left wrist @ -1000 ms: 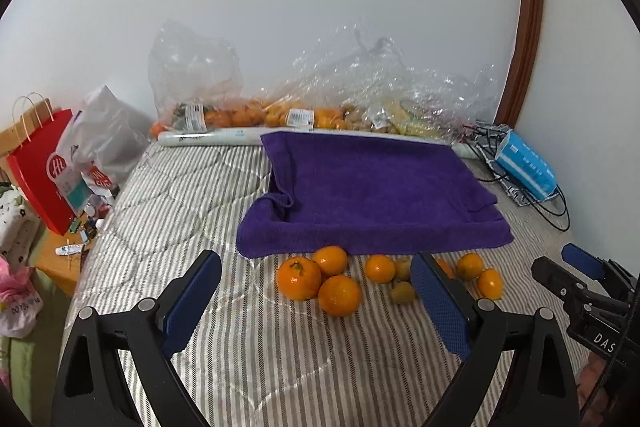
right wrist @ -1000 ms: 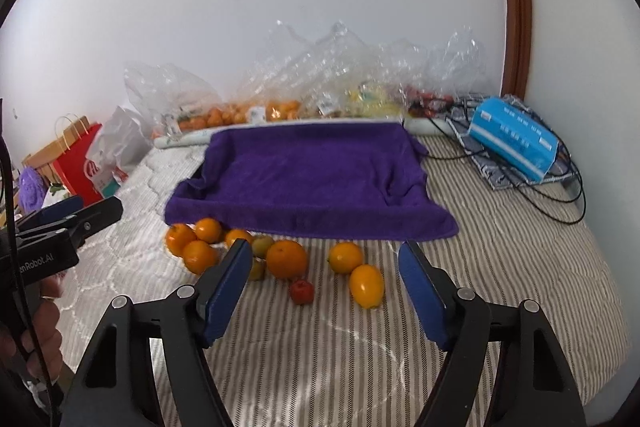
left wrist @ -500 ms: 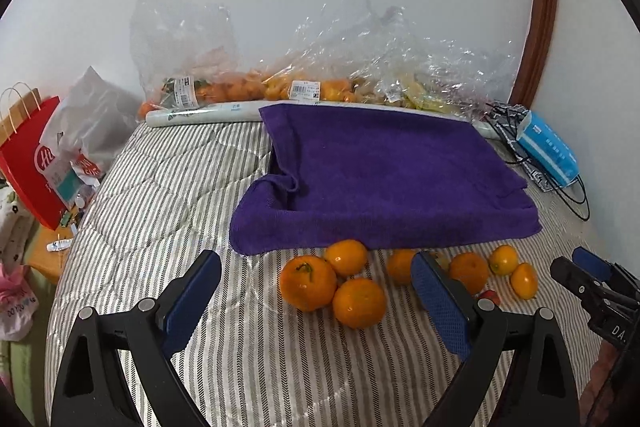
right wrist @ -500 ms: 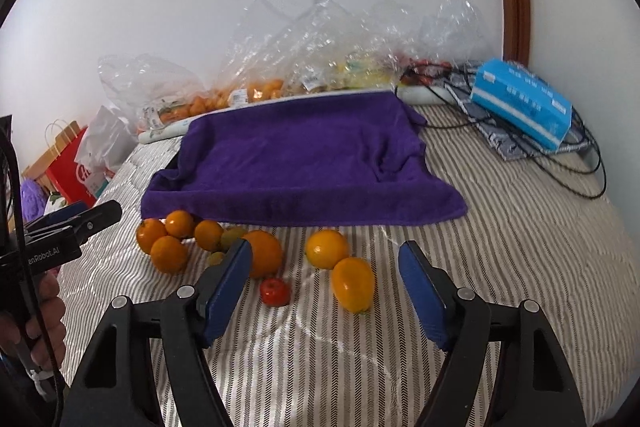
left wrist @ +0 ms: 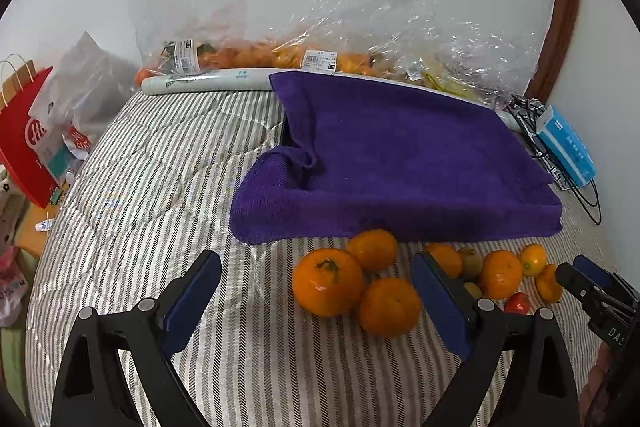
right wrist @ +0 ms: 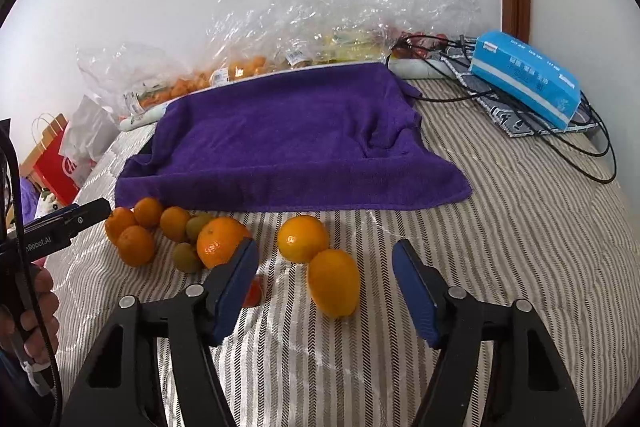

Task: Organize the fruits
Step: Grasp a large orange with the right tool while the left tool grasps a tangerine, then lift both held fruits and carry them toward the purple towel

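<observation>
Loose fruit lies on the striped bed cover in front of a purple towel (left wrist: 400, 163). My left gripper (left wrist: 316, 267) is open, low over three oranges; the stemmed orange (left wrist: 327, 281) sits between its fingers, untouched. My right gripper (right wrist: 324, 251) is open with its jaws closing. An oval yellow-orange fruit (right wrist: 334, 283) lies between its fingers, clear of the pads, with a round orange (right wrist: 303, 238) just behind it. A small red tomato (right wrist: 253, 293) peeks out beside the left finger. More oranges and green kiwis (right wrist: 188, 257) lie to the left.
Clear plastic bags of fruit (left wrist: 248, 57) and a white roll (left wrist: 208, 83) line the wall. A blue tissue pack (right wrist: 524, 77) and black cables (right wrist: 580, 155) lie at the right. A red paper bag (left wrist: 24, 147) stands past the bed's left edge. A hand (right wrist: 36, 311) holds the left gripper.
Both grippers have come down and closer to the fruit, which now looks larger. The right gripper's fingers stand a little narrower than before.
</observation>
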Available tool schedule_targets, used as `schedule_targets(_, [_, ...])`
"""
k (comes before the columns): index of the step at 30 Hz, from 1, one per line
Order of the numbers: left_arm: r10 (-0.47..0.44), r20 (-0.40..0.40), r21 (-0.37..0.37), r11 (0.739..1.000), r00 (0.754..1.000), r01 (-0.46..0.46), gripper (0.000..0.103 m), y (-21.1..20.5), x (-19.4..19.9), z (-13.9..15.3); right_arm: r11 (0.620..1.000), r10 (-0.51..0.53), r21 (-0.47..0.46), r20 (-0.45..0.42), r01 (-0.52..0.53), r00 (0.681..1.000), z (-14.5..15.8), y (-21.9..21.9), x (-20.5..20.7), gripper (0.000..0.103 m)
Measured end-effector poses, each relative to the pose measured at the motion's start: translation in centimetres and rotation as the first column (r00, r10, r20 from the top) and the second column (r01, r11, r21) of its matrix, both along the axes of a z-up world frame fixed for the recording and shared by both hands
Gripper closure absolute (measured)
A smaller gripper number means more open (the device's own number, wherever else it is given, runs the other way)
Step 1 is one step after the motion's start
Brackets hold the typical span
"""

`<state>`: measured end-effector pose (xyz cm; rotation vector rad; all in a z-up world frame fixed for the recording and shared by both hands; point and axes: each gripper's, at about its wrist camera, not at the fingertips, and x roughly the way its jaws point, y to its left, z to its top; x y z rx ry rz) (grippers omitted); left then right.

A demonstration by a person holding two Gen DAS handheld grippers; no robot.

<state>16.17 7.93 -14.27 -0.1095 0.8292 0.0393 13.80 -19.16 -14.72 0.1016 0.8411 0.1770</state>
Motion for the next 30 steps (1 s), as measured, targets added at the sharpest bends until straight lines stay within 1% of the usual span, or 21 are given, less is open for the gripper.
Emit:
schedule_targets(2, [0.0,0.0,-0.004,1.0,1.0,0.0,0.007,0.2,0.1,-0.1,1.0,0.008,-0.005,-0.01,-0.008,1.0,-0.4,0.3,0.3,0.038])
schedule_targets(4, [0.001,-0.001,-0.009,1.0,1.0,-0.001,0.007,0.4,0.1,-0.1,1.0,0.018,-0.021,-0.026,-0.019,1.0,-1.0,0.7,0.5,0.042])
schedule_targets(8, [0.002,-0.007,-0.007,1.0,1.0,-0.002,0.007,0.6,0.2,-0.4,0.997,0.026,-0.078,-0.043,-0.029,0.999,-2.0,1.4,0.6,0.048])
schedule_targets(10, [0.0,-0.017,-0.008,1.0,1.0,0.0,0.007,0.7,0.3,-0.6,0.995,0.027,-0.093,-0.047,-0.032,0.999,-2.4,1.5,0.6,0.055])
schedule_targets(11, [-0.003,-0.022,-0.009,1.0,1.0,0.003,0.008,0.8,0.3,-0.7,0.995,0.025,-0.096,-0.05,-0.029,0.998,-2.5,1.5,0.6,0.057])
schedule_targets(14, [-0.009,-0.034,-0.011,1.0,0.999,0.008,0.009,0.8,0.3,-1.0,0.994,0.017,-0.109,-0.052,-0.023,0.999,-2.8,1.2,0.7,0.07])
schedule_targets(17, [-0.021,-0.043,-0.009,1.0,0.999,0.02,0.009,0.7,0.4,-1.2,0.994,0.018,-0.108,-0.047,-0.023,0.999,-2.7,0.9,0.4,0.07])
schedule_targets(22, [-0.033,-0.056,-0.012,0.999,0.998,0.032,0.019,0.6,0.5,-1.5,0.991,0.029,-0.126,-0.034,-0.033,0.999,-2.8,0.5,-0.1,0.07])
schedule_targets(24, [-0.027,-0.059,-0.027,0.999,0.998,0.026,0.027,0.8,0.6,-1.5,0.991,0.034,-0.128,-0.032,-0.038,0.999,-2.8,0.6,-0.1,0.07])
schedule_targets(25, [-0.027,-0.064,-0.039,0.999,0.998,0.025,0.029,1.0,0.8,-1.5,0.991,0.034,-0.128,-0.032,-0.038,0.999,-2.8,0.6,-0.1,0.07])
schedule_targets(27, [-0.033,-0.076,-0.053,0.998,0.997,0.029,0.04,1.1,1.1,-1.7,0.991,0.034,-0.128,-0.033,-0.038,0.999,-2.8,0.6,-0.1,0.07])
schedule_targets(28, [-0.045,-0.084,-0.068,0.997,0.995,0.039,0.041,1.2,1.3,-1.8,0.991,0.035,-0.126,-0.035,-0.039,0.999,-2.9,0.5,0.0,0.07])
schedule_targets(30, [-0.063,-0.096,-0.091,0.994,0.993,0.054,0.048,1.1,1.6,-2.1,0.992,0.038,-0.116,-0.039,-0.042,0.999,-2.9,0.5,0.1,0.07])
